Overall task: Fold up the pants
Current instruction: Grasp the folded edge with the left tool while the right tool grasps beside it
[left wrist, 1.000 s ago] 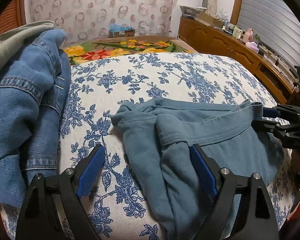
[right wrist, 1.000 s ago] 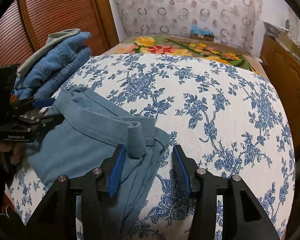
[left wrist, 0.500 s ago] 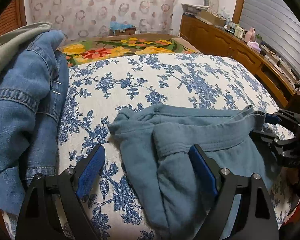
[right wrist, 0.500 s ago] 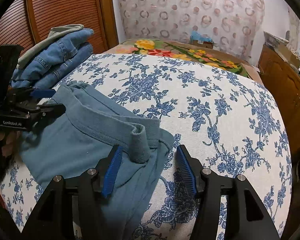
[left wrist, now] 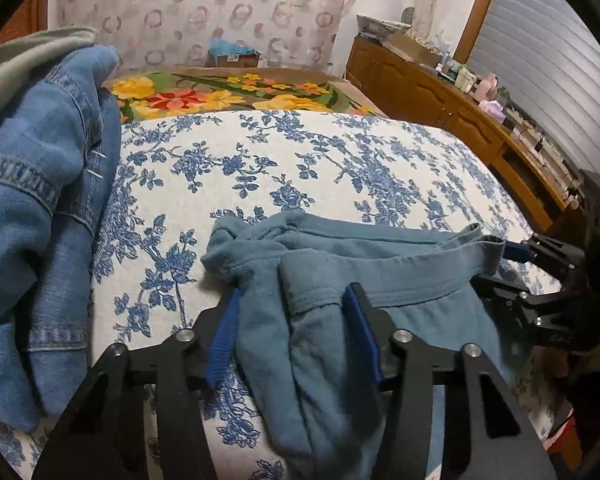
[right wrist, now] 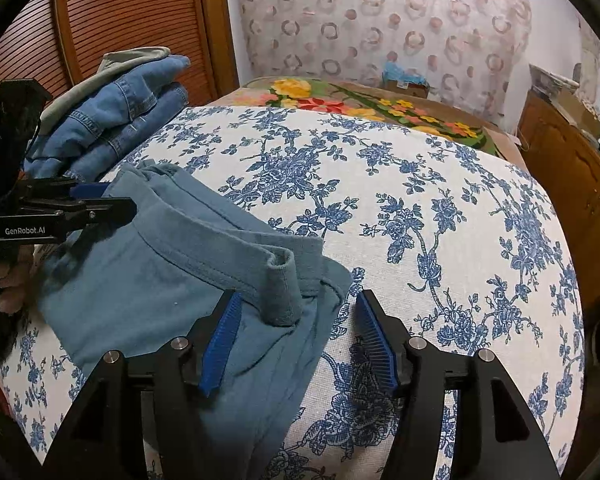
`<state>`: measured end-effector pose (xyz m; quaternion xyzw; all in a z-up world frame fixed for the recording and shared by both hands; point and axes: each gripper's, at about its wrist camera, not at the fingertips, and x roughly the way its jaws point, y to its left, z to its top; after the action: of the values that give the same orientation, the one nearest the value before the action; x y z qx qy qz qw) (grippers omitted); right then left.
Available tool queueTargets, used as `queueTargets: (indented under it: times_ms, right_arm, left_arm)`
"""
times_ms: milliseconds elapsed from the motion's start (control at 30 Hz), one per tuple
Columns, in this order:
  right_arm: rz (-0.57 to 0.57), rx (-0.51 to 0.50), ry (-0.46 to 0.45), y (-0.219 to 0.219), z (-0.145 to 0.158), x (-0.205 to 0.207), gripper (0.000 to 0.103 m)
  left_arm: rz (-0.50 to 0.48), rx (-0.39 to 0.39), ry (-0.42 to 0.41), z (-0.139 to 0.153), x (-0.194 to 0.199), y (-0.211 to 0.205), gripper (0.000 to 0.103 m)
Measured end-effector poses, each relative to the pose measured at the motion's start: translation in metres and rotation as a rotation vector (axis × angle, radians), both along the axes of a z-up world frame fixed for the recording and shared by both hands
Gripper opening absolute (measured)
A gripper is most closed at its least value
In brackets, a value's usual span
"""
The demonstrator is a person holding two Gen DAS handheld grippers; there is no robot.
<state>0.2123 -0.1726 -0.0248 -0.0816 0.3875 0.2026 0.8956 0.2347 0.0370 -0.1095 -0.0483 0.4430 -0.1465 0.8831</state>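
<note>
Teal pants [left wrist: 380, 264] lie crumpled near the front edge of the bed, waistband turned toward the far side. My left gripper [left wrist: 292, 336] straddles the pants' left bunched end; its jaws are closing, and the fold of cloth fills the gap between the blue pads [left wrist: 224, 340]. From the right wrist view the left gripper [right wrist: 104, 198] sits at the far-left waistband corner of the pants [right wrist: 140, 280]. My right gripper [right wrist: 300, 340] stands open around the other waistband corner, its right pad over bare bedspread. It also shows as the right gripper [left wrist: 504, 268] at the pants' right end.
The bed has a white bedspread with blue flowers [right wrist: 420, 200]. Folded jeans [left wrist: 32, 200] under a grey-green garment are stacked at the bed's left side. A bright floral blanket [left wrist: 220, 96] lies at the far end. A wooden dresser [left wrist: 440, 96] runs along the right.
The left jaws have narrowed from wide apart to close around the pants' bunched end. The right jaws have widened a little. Both hands stayed about where they were.
</note>
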Motion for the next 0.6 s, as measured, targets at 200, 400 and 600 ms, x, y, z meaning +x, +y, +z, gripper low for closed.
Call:
queueTargets:
  times_ms: [200,400,600]
  right_arm:
    - [0.0,-0.005,-0.001,0.0008,0.0002,-0.0001,0.062]
    - [0.024,0.004,-0.001,0.0029,0.0007,-0.0022,0.05]
    - [0.029,0.033,0.01,0.0009,0.0014,-0.0017,0.037]
  left_arm:
    - [0.018,-0.006,0.003,0.0004,-0.0044,0.0029,0.051]
    - [0.025,-0.003,0.0,-0.0004,-0.0076,0.0038,0.051]
    - [0.014,-0.022,0.0,-0.0007,-0.0087,0.0026,0.039]
